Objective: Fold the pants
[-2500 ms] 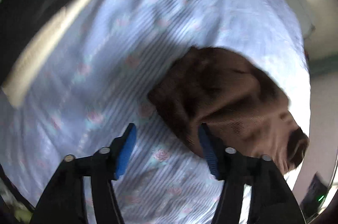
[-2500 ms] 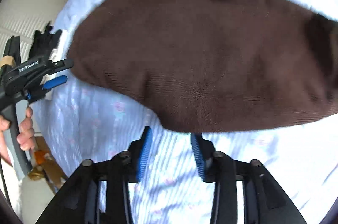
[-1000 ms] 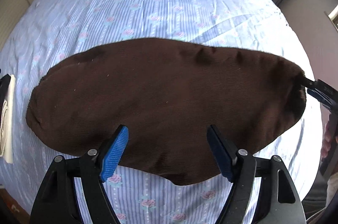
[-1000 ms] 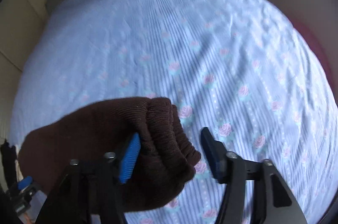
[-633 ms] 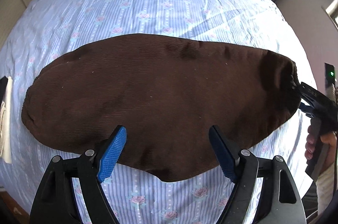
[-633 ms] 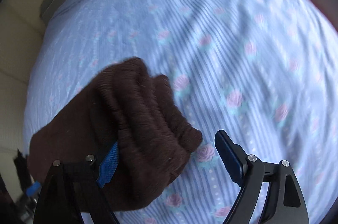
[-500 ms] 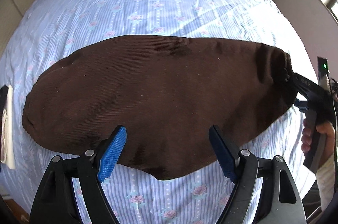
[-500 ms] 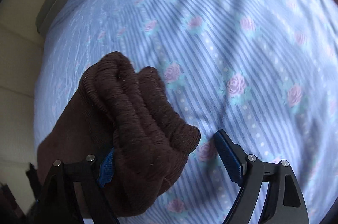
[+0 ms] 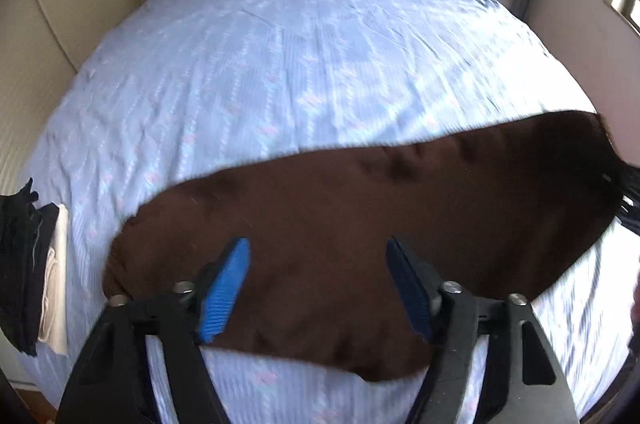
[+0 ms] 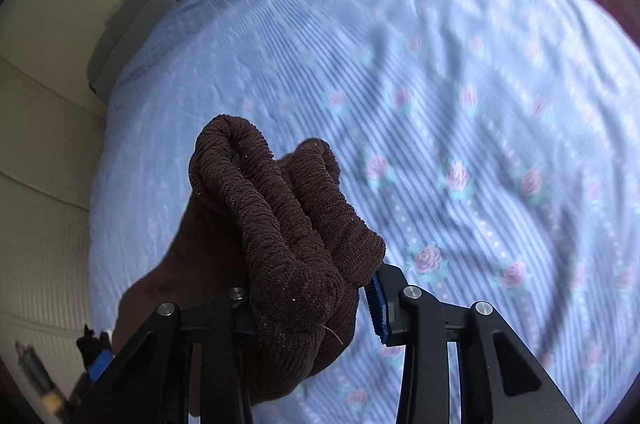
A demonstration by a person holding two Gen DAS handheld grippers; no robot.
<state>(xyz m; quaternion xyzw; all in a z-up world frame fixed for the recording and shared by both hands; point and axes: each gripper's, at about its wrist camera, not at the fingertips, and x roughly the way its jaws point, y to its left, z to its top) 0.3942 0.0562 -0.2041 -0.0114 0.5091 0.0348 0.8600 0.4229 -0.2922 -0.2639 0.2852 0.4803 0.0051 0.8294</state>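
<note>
right wrist view: my right gripper (image 10: 312, 308) clamped on brown pants (image 10: 288, 224) waistband | left gripper (image 9: 320, 288) jaws apart above pants | bedsheet (image 9: 280, 64) beneath

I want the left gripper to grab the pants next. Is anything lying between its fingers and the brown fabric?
Nothing visible does. The left gripper is open directly over the brown pants, with only bare fabric between its fingers. The stack of folded clothes sits off at the bedsheet's edge, apart from the pants.

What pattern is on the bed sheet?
Pale blue stripes with pink roses on the bed sheet, clearest in the right wrist view.
</note>
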